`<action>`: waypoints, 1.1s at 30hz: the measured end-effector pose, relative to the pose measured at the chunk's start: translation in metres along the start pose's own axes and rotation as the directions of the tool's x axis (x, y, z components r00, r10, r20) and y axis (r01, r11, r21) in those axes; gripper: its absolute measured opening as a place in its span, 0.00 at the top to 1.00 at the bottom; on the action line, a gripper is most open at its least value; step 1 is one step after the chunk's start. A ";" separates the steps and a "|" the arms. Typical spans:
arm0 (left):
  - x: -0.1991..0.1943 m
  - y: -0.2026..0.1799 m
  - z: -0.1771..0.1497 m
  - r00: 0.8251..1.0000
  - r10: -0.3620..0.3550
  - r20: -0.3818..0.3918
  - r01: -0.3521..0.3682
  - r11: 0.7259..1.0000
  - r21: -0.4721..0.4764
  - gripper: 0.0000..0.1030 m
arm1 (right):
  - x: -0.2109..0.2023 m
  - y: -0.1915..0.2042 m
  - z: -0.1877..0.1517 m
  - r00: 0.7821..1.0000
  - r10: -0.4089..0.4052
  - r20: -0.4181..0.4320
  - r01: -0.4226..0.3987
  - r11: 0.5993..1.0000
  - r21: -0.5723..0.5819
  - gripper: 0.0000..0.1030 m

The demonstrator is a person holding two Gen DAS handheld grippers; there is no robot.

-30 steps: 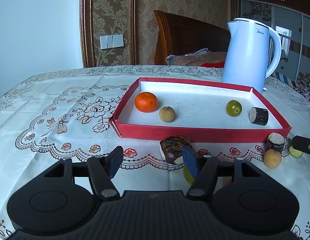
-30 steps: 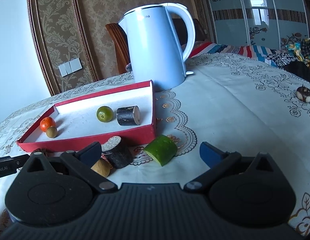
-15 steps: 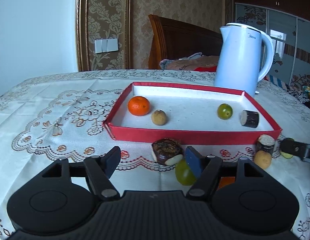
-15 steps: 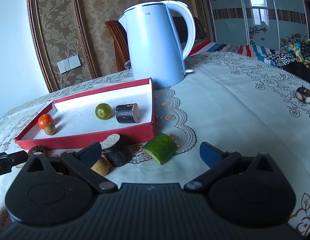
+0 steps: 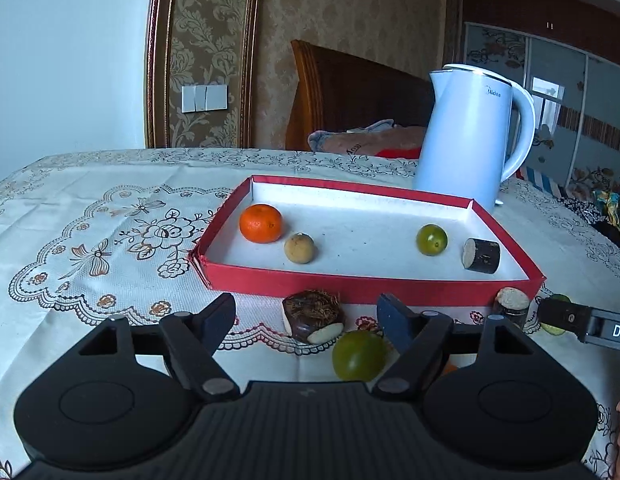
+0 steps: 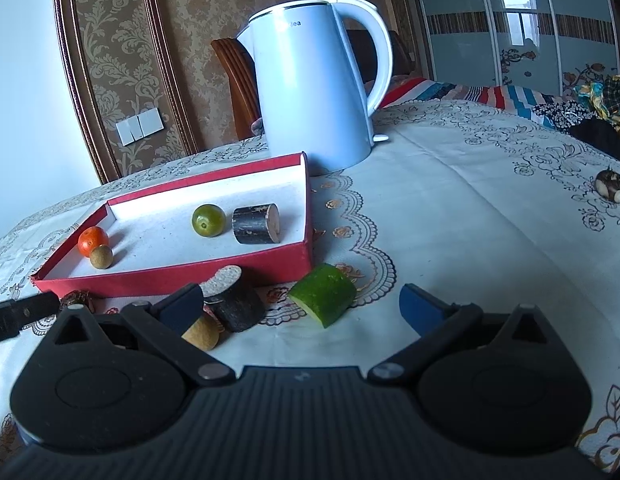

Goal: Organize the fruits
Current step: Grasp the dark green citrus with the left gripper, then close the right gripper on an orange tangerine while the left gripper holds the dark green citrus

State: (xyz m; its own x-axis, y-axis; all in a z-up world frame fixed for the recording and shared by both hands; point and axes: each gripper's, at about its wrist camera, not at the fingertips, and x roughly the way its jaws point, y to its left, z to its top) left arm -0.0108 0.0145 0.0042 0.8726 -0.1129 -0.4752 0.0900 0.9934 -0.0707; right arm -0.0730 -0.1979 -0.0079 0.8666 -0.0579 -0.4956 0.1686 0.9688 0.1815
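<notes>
Where the red tray (image 5: 373, 286) sits on the embroidered tablecloth (image 5: 90, 216), four items noted inside: orange mandarin (image 5: 260, 223) at the left end, small tan round fruit (image 5: 299, 248) just beside it, green round fruit (image 5: 431, 239) toward the right, dark cut stem piece (image 5: 481, 255) lying on its side next to that. Outside the tray, along its near wall: brown husked piece with a pale cut face (image 5: 313, 315), larger green fruit (image 5: 359, 355) on the cloth just in front of it, second dark stem piece (image 6: 234, 300) standing with its pale cut end up, tan round fruit (image 6: 201, 332) touching its base, green-skinned wedge (image 6: 323, 294) a little to the right. Another dark husked piece (image 6: 611, 186) noted well apart at the far right of the cloth.

Left gripper (image 5: 310, 316): jaws moderately wide and just now opening further, nothing clamped; brown husked piece seen between the fingertips, larger green fruit close against the right finger (image 5: 393, 320), contact not determinable. Right gripper (image 6: 304, 306): jaws wide, holding nothing; stem piece and wedge seen in the gap, untouched. Tip of each gripper visible at the edge of the other's view.

White kettle (image 6: 313, 92) upright behind the tray's far right corner, near but apart
</notes>
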 end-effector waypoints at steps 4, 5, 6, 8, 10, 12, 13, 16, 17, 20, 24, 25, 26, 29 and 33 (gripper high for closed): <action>0.010 0.000 0.000 0.998 -0.026 -0.065 0.025 1.000 -0.016 0.24 | 0.000 0.000 0.000 1.000 0.001 0.000 -0.001 1.000 -0.002 0.00; 0.012 0.000 0.001 0.997 -0.031 -0.074 0.029 0.999 -0.024 0.24 | 0.000 0.000 0.000 1.000 0.001 0.000 -0.001 1.000 -0.001 0.00; 0.015 0.000 0.001 0.995 -0.039 -0.091 0.037 0.999 -0.027 0.24 | 0.000 0.000 0.000 1.000 0.002 0.000 -0.002 1.000 0.000 0.00; 0.022 -0.002 -0.001 0.989 -0.055 -0.137 0.053 0.998 -0.020 0.24 | 0.000 0.000 0.000 1.000 0.002 -0.001 -0.002 1.000 -0.002 0.00; 0.029 -0.006 -0.004 0.982 -0.057 -0.181 0.058 0.998 0.000 0.25 | 0.000 0.000 0.000 1.000 0.002 -0.001 -0.002 1.000 -0.001 0.00; 0.029 -0.009 -0.006 0.984 -0.030 -0.175 0.034 0.999 0.022 0.25 | 0.000 0.000 0.000 1.000 0.001 -0.002 -0.001 1.000 -0.002 0.00; 0.028 -0.008 -0.007 0.985 -0.019 -0.170 0.024 0.999 0.025 0.25 | 0.000 0.000 0.000 1.000 0.002 -0.001 -0.002 1.000 -0.001 0.00; 0.027 -0.005 -0.007 0.987 -0.022 -0.162 0.026 0.999 0.023 0.36 | 0.001 0.000 0.000 1.000 0.005 0.001 -0.005 1.000 -0.001 0.00; 0.028 -0.004 -0.007 0.986 -0.023 -0.165 0.027 0.999 0.022 0.41 | 0.001 0.000 0.000 1.000 0.005 -0.001 -0.005 1.000 -0.002 0.00; 0.026 -0.003 -0.007 0.987 -0.023 -0.157 0.029 0.999 0.035 0.49 | 0.001 0.000 0.000 1.000 0.004 -0.004 -0.004 1.000 -0.002 0.00; 0.024 -0.008 -0.009 0.988 -0.035 -0.151 0.045 0.997 0.069 0.60 | 0.002 -0.001 0.000 1.000 0.005 -0.006 -0.005 1.000 0.003 0.00; 0.023 -0.009 -0.009 0.988 -0.038 -0.150 0.050 0.996 0.078 0.64 | 0.001 -0.001 0.000 1.000 0.006 -0.005 -0.006 1.000 0.003 0.00; 0.021 -0.009 -0.010 0.989 -0.038 -0.144 0.051 0.995 0.087 0.66 | 0.001 -0.001 0.000 1.000 0.008 -0.001 -0.008 1.000 0.004 0.00; 0.017 -0.008 -0.010 0.992 -0.026 -0.127 0.039 0.994 0.101 0.68 | -0.006 -0.001 -0.002 0.998 0.045 0.035 -0.045 0.999 -0.001 0.00; 0.010 -0.002 -0.011 0.995 -0.019 -0.101 0.031 0.993 0.112 0.69 | -0.013 0.014 -0.005 0.988 0.152 0.013 -0.150 0.983 -0.107 0.00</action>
State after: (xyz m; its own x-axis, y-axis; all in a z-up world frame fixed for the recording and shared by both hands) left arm -0.0076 0.0109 -0.0099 0.8177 -0.1335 -0.5599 0.1701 0.9853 0.0135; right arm -0.0841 -0.1824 -0.0036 0.8883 0.0870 -0.4510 -0.0144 0.9867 0.1620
